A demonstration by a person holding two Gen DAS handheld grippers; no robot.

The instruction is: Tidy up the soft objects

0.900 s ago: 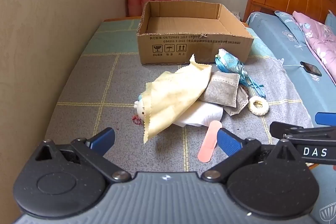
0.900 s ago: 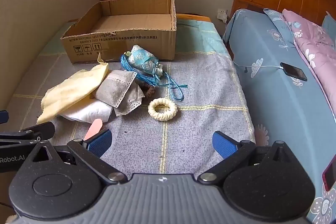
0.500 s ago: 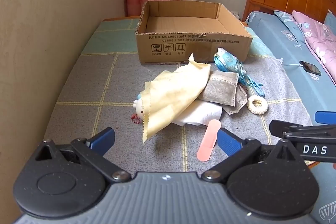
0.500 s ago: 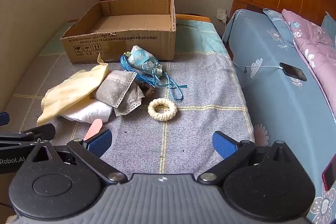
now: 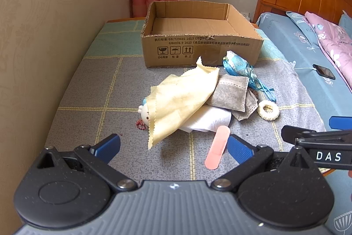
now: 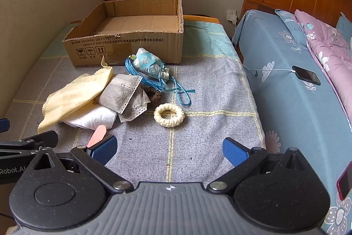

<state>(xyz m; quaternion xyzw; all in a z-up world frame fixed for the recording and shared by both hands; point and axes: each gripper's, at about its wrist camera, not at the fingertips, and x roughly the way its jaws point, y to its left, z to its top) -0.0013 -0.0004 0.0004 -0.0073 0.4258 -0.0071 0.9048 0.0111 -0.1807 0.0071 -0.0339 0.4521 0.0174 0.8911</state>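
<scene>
Left gripper (image 5: 172,147) jaws stood wide apart, holding nothing, low over grey checked cloth (image 5: 88,85). Right gripper (image 6: 169,150) likewise spread, holding nothing. Pile lay between grippers and cardboard box (image 5: 198,52): yellow cloth (image 5: 180,100) draped over small white plush toy (image 5: 145,112) and white cloth (image 5: 209,120); grey sachets (image 6: 120,94) against blue tasselled pouch (image 6: 146,63). Cream scrunchie (image 6: 169,115) apart, right of pile. Pink strip (image 5: 216,147) beside left gripper's right finger.

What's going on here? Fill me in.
A person holds two grippers over a pile of soft items, both open and empty. The left gripper faces the yellow cloth; the right gripper faces the cream scrunchie. The cardboard box behind looks empty. Nothing is sorted yet.
</scene>
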